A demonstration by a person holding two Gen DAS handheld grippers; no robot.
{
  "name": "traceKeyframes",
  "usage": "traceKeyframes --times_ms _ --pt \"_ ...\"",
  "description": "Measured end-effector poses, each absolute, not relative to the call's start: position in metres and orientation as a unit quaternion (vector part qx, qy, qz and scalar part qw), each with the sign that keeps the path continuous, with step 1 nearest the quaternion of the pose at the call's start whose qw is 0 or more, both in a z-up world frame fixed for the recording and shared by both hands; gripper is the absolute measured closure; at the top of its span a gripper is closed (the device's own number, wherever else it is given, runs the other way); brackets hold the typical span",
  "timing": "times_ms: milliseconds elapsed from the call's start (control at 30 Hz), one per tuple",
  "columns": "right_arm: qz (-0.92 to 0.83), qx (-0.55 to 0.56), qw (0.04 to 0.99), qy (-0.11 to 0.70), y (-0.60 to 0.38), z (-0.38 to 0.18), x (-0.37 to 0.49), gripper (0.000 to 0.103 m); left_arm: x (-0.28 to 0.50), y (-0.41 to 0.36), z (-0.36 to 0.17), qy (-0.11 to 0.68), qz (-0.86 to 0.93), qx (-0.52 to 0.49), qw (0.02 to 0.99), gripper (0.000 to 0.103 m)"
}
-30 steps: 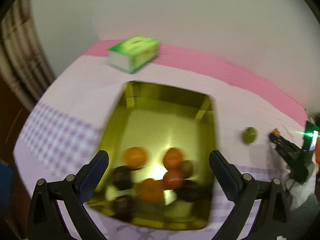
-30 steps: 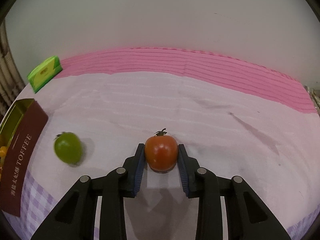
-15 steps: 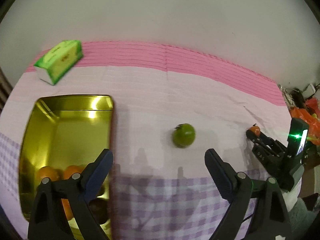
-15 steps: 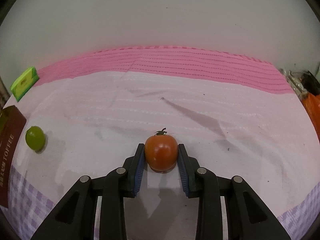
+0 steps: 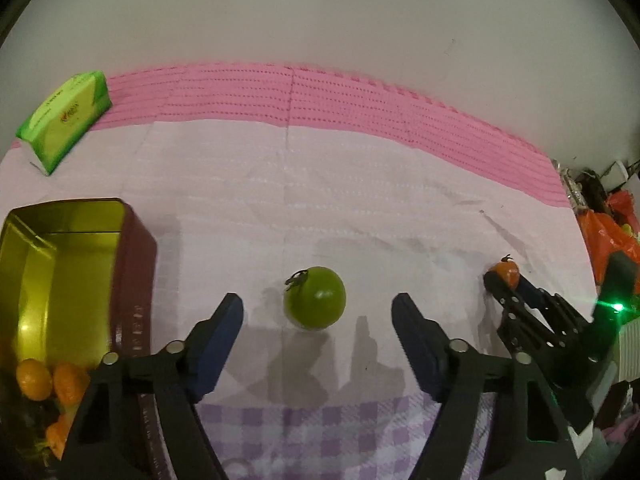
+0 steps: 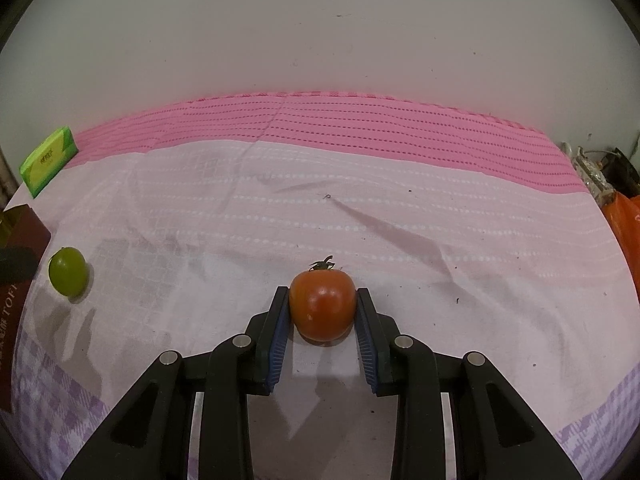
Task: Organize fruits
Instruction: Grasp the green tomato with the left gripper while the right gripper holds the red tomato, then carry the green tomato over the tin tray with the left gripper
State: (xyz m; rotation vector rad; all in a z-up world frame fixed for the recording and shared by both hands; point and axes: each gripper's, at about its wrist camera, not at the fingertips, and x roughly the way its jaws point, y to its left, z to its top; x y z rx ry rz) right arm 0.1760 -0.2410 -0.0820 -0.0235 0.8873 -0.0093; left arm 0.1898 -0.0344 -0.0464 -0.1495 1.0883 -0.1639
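Note:
A green tomato [image 5: 315, 298] lies on the pink cloth, centred just ahead of my open, empty left gripper [image 5: 318, 314]; it also shows in the right wrist view [image 6: 67, 271] at far left. My right gripper [image 6: 322, 310] is shut on a red tomato [image 6: 322, 305], which rests on or just above the cloth. In the left wrist view the right gripper [image 5: 505, 280] shows at right with the red tomato [image 5: 506, 271] at its tip. A gold tin [image 5: 60, 260] at left holds several oranges [image 5: 34, 380] and dark fruits.
A green tissue pack [image 5: 64, 120] lies at the back left by the pink stripe; it shows too in the right wrist view [image 6: 48, 160]. The tin's brown side [image 6: 16, 248] is at that view's left edge. Orange bags [image 5: 608, 236] and clutter sit beyond the table's right edge.
My left gripper swung right from over the tin and now faces the green tomato up close. My right gripper kept hold of the red tomato and turned slightly.

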Motion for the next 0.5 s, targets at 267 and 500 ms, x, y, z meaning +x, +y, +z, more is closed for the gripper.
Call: traceKeyframes --times_ms 267,500 --pt "-0.003 -0.009 0.903 0.429 -0.244 -0.081 0.174 0.070 0.199 -0.039 -0.064 0.523 -0.066 -0.072 0.847 0.052" --pt "-0.003 -0.010 0.903 0.429 -0.244 -0.081 0.174 0.070 0.199 -0.037 -0.070 0.523 -0.067 -0.070 0.847 0.064"
